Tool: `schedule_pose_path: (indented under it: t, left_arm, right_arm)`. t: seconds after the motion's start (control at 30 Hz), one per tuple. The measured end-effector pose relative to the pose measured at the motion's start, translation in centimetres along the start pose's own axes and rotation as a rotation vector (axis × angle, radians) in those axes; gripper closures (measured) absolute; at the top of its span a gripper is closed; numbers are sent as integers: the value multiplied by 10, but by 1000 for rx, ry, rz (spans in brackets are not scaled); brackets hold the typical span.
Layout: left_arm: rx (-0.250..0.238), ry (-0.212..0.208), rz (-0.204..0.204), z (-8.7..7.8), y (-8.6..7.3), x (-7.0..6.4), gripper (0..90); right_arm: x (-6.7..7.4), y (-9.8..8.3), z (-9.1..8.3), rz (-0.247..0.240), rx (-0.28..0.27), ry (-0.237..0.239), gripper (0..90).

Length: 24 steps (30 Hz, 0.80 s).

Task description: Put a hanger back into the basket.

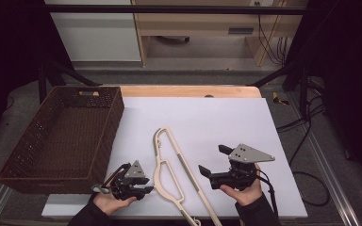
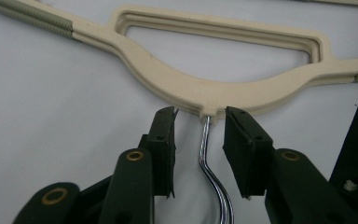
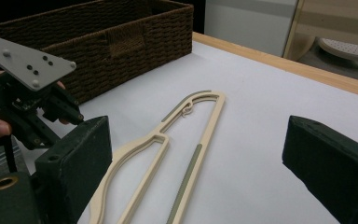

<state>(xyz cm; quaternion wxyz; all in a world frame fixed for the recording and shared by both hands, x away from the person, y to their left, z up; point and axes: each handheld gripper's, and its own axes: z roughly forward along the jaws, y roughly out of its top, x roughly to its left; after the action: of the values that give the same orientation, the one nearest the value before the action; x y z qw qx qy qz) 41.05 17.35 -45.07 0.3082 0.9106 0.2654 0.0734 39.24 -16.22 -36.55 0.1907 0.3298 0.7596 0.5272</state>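
A cream plastic hanger (image 1: 169, 169) lies flat on the white board (image 1: 217, 117), its grey-striped arms running toward the near edge. In the left gripper view the hanger's neck (image 2: 205, 93) sits just past my jaws. Its chrome hook (image 2: 209, 163) runs down between them, with a gap on each side. My left gripper (image 1: 147, 185) is low on the board by the hanger's left side and is open around the hook. My right gripper (image 1: 213, 158) hovers right of the hanger, open wide with nothing in it. The right gripper view looks along the hanger (image 3: 214, 121) toward the left gripper (image 3: 67, 112).
A dark woven basket (image 1: 108, 136) with nothing in it stands at the left, its corner close behind my left hand. In the right gripper view the basket (image 3: 121, 42) is behind the hanger. A wooden table edge (image 1: 184, 91) borders the board at the back.
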Motion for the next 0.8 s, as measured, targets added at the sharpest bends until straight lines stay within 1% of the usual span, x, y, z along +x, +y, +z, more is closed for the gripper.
schedule_pose_path:
  t: [0.17, 0.27, 0.33, 0.4, 0.47, 0.57, 0.63, 0.7, 0.73, 0.8]
  left_arm:
    - [20, -5, -3, 5, -1, 0, 737]
    - [28, -10, -9, 7, -2, 1, 767]
    - [27, -23, -15, 8, -2, 2, 787]
    - [36, -30, -5, 9, -2, 2, 814]
    - [37, -31, -6, 9, -2, 1, 840]
    - [38, -28, -8, 8, -2, 1, 855]
    - [32, -29, -22, 8, -1, 0, 860]
    - [32, -26, -27, 8, -1, 0, 862]
    - [39, -28, -24, 7, 0, -1, 862]
    - [37, -29, -14, 5, 1, -3, 870]
  right_arm:
    - [0, 0, 1, -1, 3, 4, 84]
    - [1, -1, 2, -1, 6, 6, 84]
    - [1, -1, 3, -4, 10, 7, 84]
    - [2, -1, 4, -5, 10, 8, 84]
    - [2, -1, 5, -5, 13, 10, 84]
    - [4, -2, 7, -7, 22, 13, 84]
    - [6, -3, 10, -13, 32, 22, 84]
    - [9, -3, 12, -13, 40, 29, 84]
    - [10, -4, 13, -16, 43, 32, 84]
    - [14, -5, 19, -20, 57, 44, 86]
